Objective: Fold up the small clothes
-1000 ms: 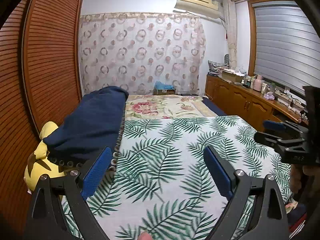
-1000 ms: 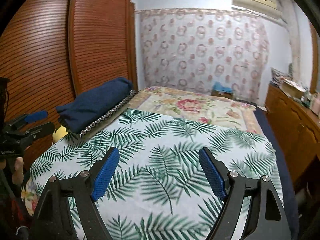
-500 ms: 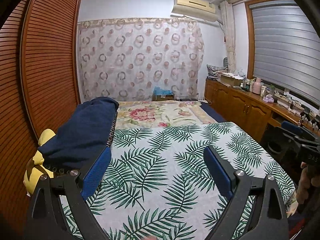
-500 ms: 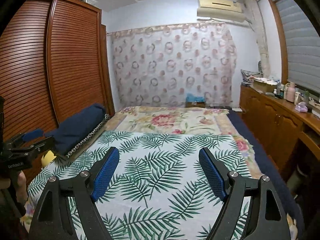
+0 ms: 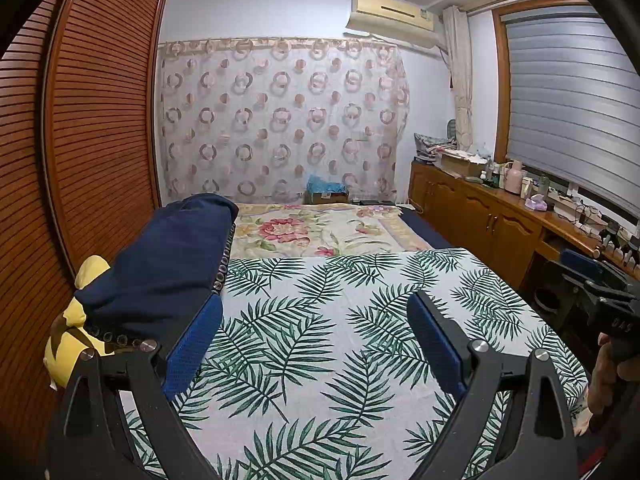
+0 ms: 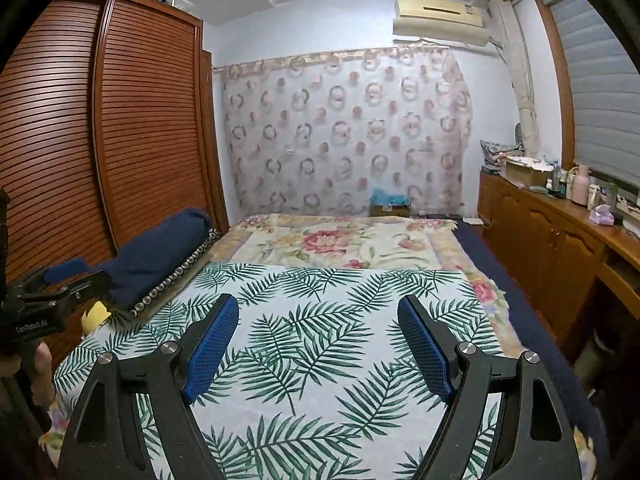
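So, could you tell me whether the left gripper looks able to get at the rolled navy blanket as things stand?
Probably yes: the left gripper is open and empty, and the navy blanket lies uncovered along the bed's left edge, just ahead, with nothing between them.

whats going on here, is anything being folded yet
Not yet. A person holds both grippers over the bed, and both are open with nothing in them: the left gripper and the right gripper hover above the palm-leaf sheet. No small garment is in view. A dark blue rolled blanket lies along the bed's left edge, untouched.
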Tool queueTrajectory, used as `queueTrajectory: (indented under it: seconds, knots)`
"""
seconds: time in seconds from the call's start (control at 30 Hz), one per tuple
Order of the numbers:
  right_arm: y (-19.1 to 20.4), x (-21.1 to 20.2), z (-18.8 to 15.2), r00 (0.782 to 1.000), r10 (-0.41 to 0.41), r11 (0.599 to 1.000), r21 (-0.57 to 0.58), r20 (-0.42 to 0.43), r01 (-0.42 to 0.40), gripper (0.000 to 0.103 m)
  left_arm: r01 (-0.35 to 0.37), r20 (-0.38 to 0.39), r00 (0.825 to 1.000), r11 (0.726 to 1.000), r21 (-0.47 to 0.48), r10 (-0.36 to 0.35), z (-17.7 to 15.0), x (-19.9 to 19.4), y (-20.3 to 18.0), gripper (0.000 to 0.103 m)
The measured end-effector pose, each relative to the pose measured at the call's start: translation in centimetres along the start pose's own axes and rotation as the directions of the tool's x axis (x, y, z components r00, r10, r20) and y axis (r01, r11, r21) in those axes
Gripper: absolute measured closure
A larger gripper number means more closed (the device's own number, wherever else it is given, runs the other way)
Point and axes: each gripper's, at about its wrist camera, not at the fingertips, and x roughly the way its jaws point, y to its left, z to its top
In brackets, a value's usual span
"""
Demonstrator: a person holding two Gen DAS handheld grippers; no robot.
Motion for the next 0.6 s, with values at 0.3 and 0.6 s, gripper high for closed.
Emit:
queueTrajectory:
  seconds: [0.3, 0.6]
  knots:
    - [-1.0, -0.1, 0.3, 1.0, 0.002, 1.0, 0.0, -0.006, -0.002, 0.02, -0.002, 0.0, 1.0, 1.0, 0.0, 0.002, 0.0, 0.0, 0.2, 0.009]
    - [-1.4, -0.2, 0.4, 1.0, 0.005, 1.0, -0.001, -0.01, -0.005, 0.02, -0.002, 0.001, 1.0, 1.0, -0.001, 0.002, 0.0, 0.0, 0.2, 0.009]
